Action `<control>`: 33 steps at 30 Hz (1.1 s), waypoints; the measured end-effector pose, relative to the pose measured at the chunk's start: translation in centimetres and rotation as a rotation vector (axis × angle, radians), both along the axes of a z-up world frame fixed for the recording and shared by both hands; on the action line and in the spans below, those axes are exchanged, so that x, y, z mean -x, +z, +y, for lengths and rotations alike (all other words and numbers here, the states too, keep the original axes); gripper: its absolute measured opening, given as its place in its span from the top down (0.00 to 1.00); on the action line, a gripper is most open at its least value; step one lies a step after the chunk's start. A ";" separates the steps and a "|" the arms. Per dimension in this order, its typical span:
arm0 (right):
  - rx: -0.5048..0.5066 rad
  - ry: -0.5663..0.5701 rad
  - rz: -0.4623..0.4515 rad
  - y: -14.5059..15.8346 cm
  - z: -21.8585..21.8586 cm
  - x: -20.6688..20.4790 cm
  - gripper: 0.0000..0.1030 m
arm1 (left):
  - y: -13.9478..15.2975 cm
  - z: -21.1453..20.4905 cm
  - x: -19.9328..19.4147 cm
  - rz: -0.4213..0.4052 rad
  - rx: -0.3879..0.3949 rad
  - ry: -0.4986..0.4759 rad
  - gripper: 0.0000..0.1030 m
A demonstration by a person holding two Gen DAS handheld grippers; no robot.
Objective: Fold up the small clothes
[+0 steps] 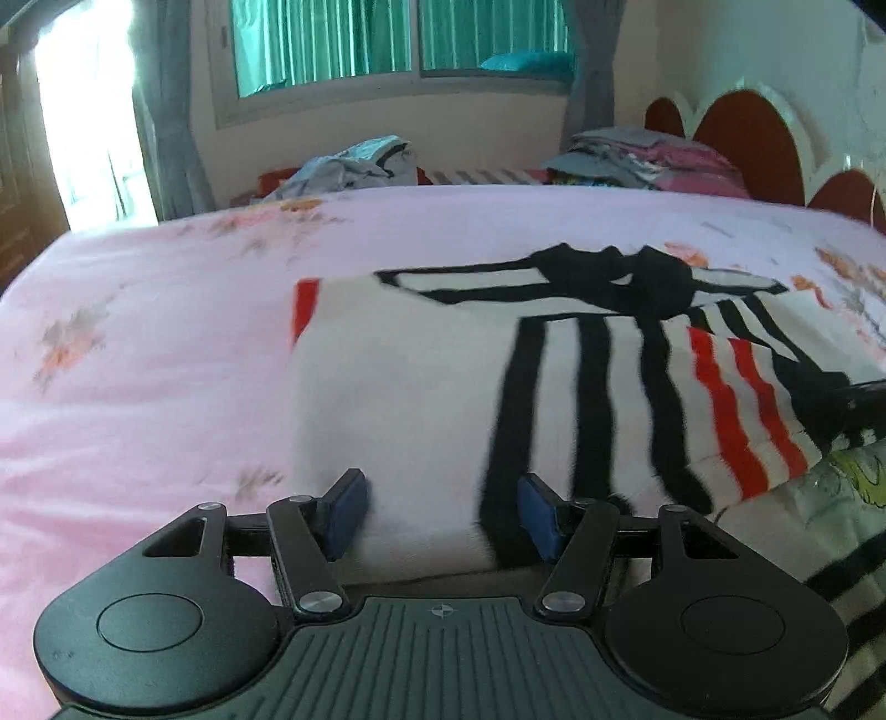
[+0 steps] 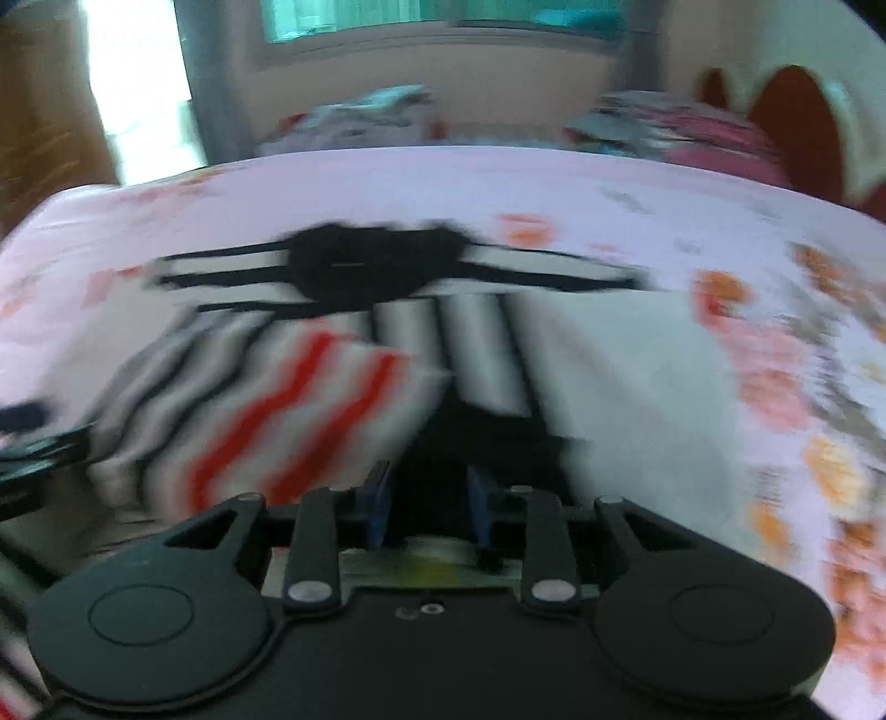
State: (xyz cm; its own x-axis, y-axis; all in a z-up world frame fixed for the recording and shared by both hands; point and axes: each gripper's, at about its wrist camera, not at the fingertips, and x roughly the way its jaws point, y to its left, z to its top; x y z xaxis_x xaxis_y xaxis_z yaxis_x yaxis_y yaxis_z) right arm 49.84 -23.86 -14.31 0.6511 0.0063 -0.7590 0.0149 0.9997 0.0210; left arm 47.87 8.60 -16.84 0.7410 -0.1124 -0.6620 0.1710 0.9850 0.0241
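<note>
Left wrist view: our left tongs point(image 1: 443, 512) gape wide over the striped shirt's point(image 1: 443, 387) hem. Our right tongs point(image 2: 427, 498) stand parted too. The shirt lies on a pink floral bed point(image 1: 166, 332) beneath a green-curtained window point(image 1: 387, 39).

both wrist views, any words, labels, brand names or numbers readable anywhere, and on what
None can be read.
White shirt with black and red stripes: stripes only, no print visible.
Left tool's black plastic body: a small crosshair mark, no letters.
Right tool's black plastic body: a small mark, too blurred to read.
</note>
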 end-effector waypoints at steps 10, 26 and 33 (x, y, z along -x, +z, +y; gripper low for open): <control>-0.015 -0.008 0.023 -0.1 -1.3 1.1 0.72 | 0.4 -0.3 -0.2 0.018 0.004 0.044 0.41; -0.028 -0.006 -0.025 0.8 -1.4 1.6 0.72 | 0.4 -1.0 0.1 0.011 -0.045 0.039 0.40; -0.026 0.011 0.016 0.0 -1.4 0.9 0.73 | 0.4 -1.6 -0.3 0.034 -0.084 0.032 0.39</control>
